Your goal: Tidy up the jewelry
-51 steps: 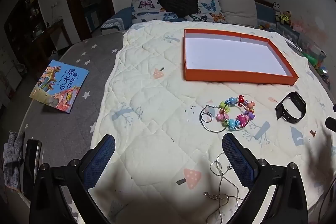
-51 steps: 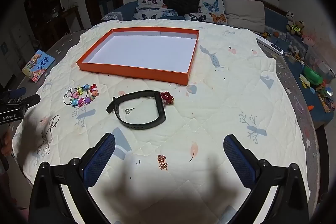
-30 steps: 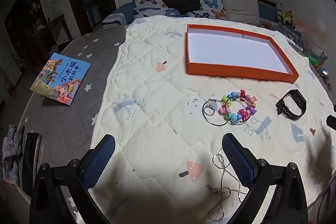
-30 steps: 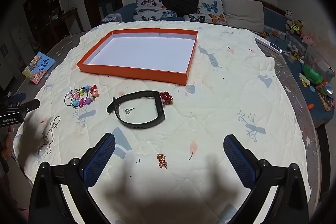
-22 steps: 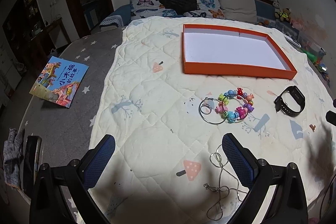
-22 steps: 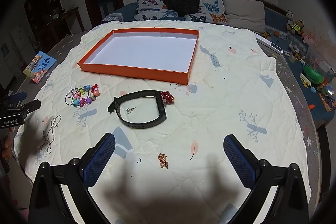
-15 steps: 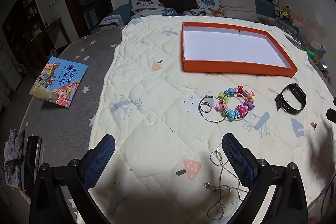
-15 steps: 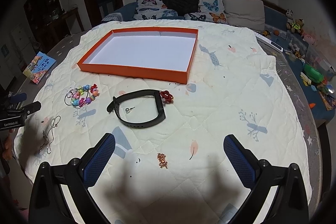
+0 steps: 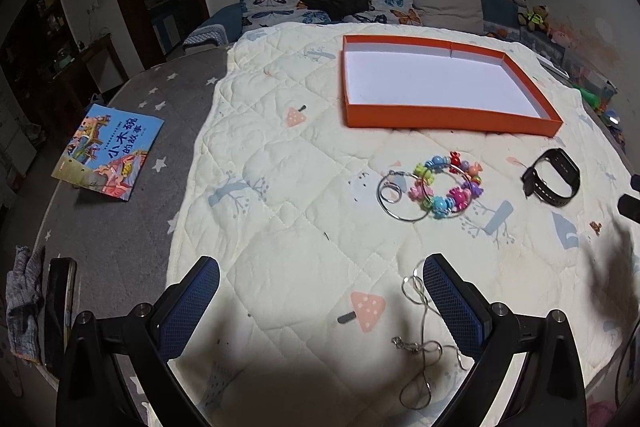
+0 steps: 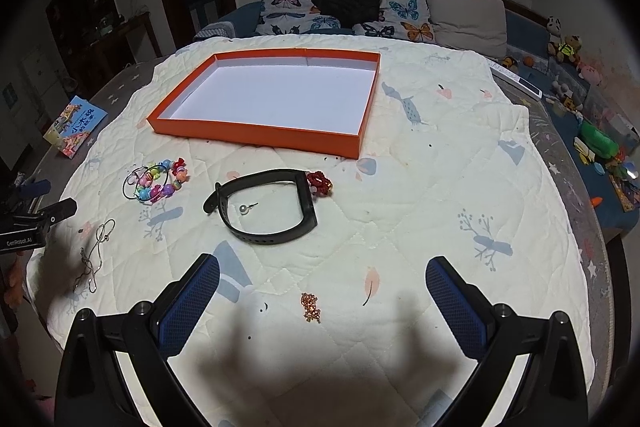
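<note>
An empty orange tray (image 9: 448,115) (image 10: 256,137) with a white floor lies on the cream quilt. In front of it lie a colourful bead bracelet (image 9: 448,185) (image 10: 160,181) linked to a wire ring, and a black wristband (image 9: 554,177) (image 10: 264,205) with a small pearl stud (image 10: 245,209) inside its loop. A red bead piece (image 10: 319,182) touches the band. A silver chain (image 9: 420,343) (image 10: 94,255) lies near the front edge. A small amber bead cluster (image 10: 311,307) sits between my right fingers. My left gripper (image 9: 320,293) and right gripper (image 10: 322,293) both hover open, holding nothing.
A picture book (image 9: 108,151) lies on the grey starred cloth at the left, with a dark phone (image 9: 58,307) and a grey rag (image 9: 22,291) near the table edge. A sofa with butterfly cushions (image 10: 360,11) stands behind. Toys (image 10: 600,143) litter the right side.
Both views sway slightly between frames. The jewelry stays where it lay and both grippers stay open.
</note>
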Demonstrator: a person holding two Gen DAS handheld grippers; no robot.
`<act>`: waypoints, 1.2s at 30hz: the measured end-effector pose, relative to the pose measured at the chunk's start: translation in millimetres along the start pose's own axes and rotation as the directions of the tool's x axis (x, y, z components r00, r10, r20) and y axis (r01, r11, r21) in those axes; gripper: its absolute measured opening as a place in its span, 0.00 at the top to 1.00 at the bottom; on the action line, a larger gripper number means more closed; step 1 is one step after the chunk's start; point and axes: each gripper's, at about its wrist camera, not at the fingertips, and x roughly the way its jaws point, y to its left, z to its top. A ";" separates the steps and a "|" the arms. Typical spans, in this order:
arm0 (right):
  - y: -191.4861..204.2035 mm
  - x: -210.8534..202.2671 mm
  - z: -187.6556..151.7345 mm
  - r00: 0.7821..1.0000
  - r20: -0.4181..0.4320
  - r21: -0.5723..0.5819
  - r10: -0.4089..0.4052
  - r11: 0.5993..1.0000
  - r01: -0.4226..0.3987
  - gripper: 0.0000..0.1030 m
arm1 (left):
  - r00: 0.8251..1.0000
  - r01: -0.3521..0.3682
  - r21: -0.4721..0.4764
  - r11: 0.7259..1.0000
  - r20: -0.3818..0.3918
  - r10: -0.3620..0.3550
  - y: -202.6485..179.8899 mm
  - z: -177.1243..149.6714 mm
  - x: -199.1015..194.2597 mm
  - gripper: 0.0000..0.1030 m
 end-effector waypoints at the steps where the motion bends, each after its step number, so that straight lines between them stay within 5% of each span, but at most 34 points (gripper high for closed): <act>1: -0.2 0.1 -0.1 1.000 0.000 0.001 0.001 1.000 -0.001 0.00 | 1.000 0.009 0.002 1.000 -0.001 -0.009 -0.2 -1.6 -0.8 0.00; 9: -1.0 2.0 -0.5 1.000 -0.003 0.002 0.008 1.000 -0.008 0.00 | 0.996 0.093 0.093 0.991 -0.003 -0.093 -17.0 -22.9 -5.5 0.03; 16: 0.2 6.2 -2.9 1.000 -0.014 0.000 0.015 1.000 -0.015 0.00 | 0.983 0.181 0.135 0.974 0.009 -0.184 -24.7 -34.1 -9.1 0.27; 26: -3.6 12.0 -3.7 0.999 -0.026 0.009 0.025 1.000 -0.024 0.00 | 0.940 0.325 0.262 0.909 0.016 -0.341 -57.8 -30.0 -3.7 0.72; 36: -11.6 17.2 -3.8 0.999 -0.036 0.037 0.031 0.999 -0.030 0.00 | 0.942 0.330 0.296 0.896 -0.050 -0.331 -59.9 -22.1 22.0 0.82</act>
